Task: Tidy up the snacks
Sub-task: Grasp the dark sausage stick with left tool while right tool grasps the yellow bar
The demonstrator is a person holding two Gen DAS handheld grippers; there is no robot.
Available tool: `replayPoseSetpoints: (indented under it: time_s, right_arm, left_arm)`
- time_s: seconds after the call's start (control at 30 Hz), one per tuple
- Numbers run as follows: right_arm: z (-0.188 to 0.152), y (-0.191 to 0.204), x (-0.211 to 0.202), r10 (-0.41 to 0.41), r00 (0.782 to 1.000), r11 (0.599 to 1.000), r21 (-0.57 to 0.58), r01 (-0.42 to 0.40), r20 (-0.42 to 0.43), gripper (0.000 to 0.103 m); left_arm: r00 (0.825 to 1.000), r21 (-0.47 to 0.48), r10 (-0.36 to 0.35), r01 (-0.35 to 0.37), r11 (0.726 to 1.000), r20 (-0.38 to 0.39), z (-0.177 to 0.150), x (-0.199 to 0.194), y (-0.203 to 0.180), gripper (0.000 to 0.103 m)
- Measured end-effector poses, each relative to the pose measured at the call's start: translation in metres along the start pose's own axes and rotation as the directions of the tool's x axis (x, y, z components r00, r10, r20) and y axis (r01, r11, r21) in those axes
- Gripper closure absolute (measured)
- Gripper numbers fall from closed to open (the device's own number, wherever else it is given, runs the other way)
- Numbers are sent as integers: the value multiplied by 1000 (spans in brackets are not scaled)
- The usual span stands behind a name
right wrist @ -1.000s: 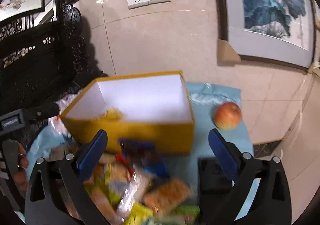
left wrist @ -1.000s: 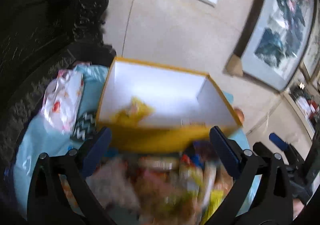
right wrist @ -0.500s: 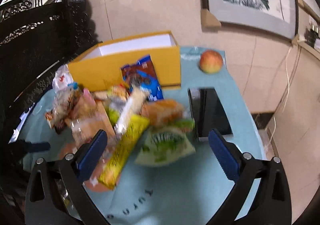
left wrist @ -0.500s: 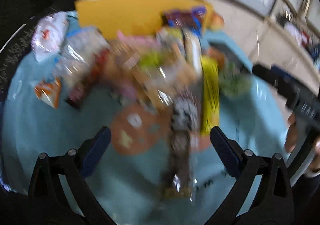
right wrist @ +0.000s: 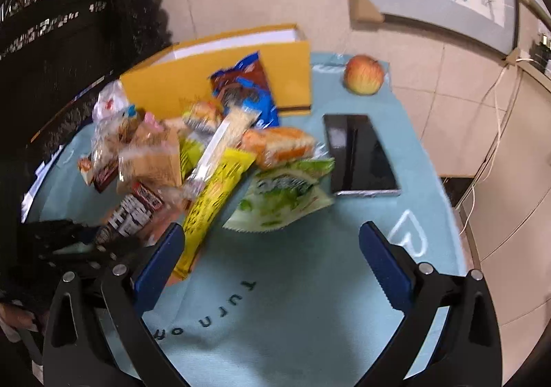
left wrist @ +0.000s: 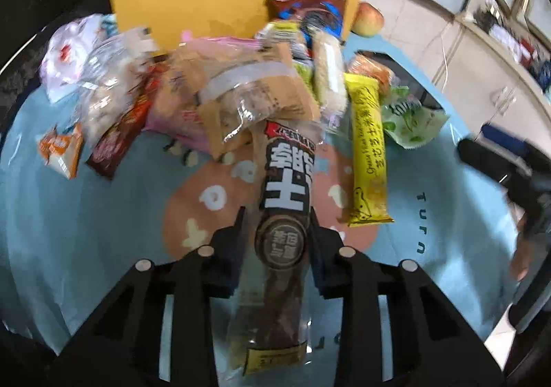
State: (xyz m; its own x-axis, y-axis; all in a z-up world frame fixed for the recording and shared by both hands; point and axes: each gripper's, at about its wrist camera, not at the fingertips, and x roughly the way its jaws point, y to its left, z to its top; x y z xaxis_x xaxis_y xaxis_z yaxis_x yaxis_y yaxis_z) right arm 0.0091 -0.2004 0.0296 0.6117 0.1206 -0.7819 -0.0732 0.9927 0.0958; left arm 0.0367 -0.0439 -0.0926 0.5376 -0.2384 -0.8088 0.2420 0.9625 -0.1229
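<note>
Tightly around dark snack pack point(left wrist: 280, 242).

Left tool point(left wrist: 277, 242) clamped tight (right tool point(right wrist: 272, 256) spread wide).

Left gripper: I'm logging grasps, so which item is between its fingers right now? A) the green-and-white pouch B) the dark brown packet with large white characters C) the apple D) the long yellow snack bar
B: in the left wrist view the left gripper is closed on the dark brown packet, while the long yellow snack bar, apple and green-and-white pouch lie apart on the cloth.
</note>
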Motion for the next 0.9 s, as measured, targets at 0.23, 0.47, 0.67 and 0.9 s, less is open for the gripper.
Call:
replayPoseSetpoints:
  time_s: [0.23, 0.47, 0.67, 0.9]
  right_arm:
    - [7, 44, 38, 34, 995, 998, -56, -39, -89, 42]
    - [11, 57, 82, -19, 984, 998, -56, 9, -177, 72]
    - [11, 40, 71, 51, 984, 999, 23, -47, -173, 84]
    - [7, 18, 29, 163, 980, 984, 85, -154, -113, 84]
  left_arm:
    - [1000, -37, -28, 28, 999, 4, -7, 0, 26, 71]
    - [998, -51, -62, 62, 997, -5, -3, 2, 21, 67]
    - [997, -58, -77, 77, 995, 12, -6, -1, 18, 72]
    - [992, -49, -118, 120, 992, 35, -10, -23, 11, 72]
